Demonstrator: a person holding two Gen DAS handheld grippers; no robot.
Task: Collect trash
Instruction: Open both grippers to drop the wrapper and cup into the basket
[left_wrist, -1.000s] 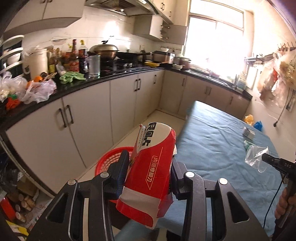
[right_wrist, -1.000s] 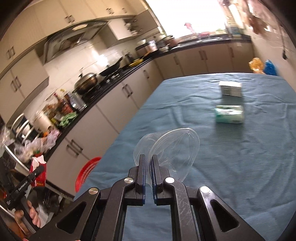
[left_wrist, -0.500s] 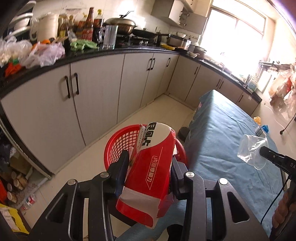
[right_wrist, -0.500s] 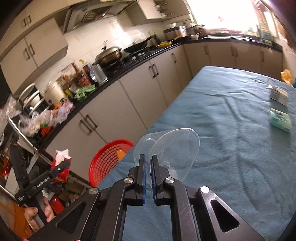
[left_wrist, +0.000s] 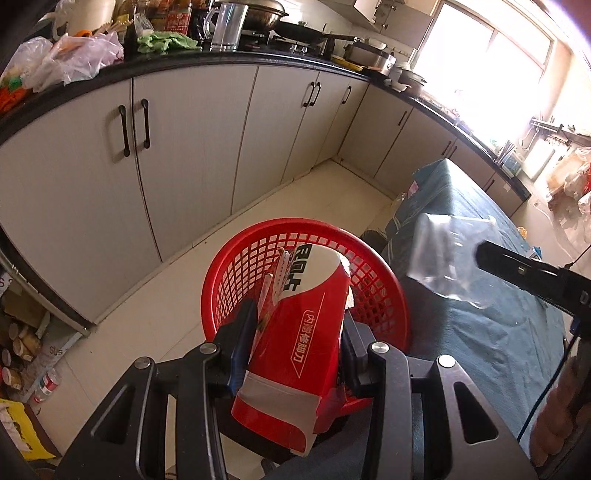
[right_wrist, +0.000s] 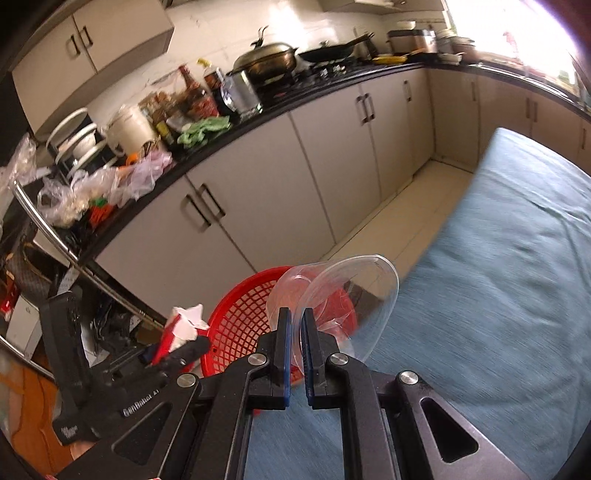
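Note:
My left gripper (left_wrist: 297, 332) is shut on a red and white snack bag (left_wrist: 303, 332) and holds it over the near rim of a red mesh basket (left_wrist: 240, 266) on the floor. My right gripper (right_wrist: 294, 325) is shut on the rim of a clear plastic cup (right_wrist: 343, 291), held above the table edge beside the basket (right_wrist: 240, 321). The cup (left_wrist: 443, 254) and right gripper also show at the right of the left wrist view. The left gripper and bag (right_wrist: 181, 328) show at the lower left of the right wrist view.
A table with a blue cloth (right_wrist: 498, 277) is to the right of the basket. Kitchen cabinets (left_wrist: 184, 147) with a black counter full of bags, bottles and pots run along the left. Boxes and jars (left_wrist: 22, 350) crowd the floor at far left.
Both grippers have swung left and down toward the basket. The bag is now over the basket's near rim, and the cup has come from above the table to its edge.

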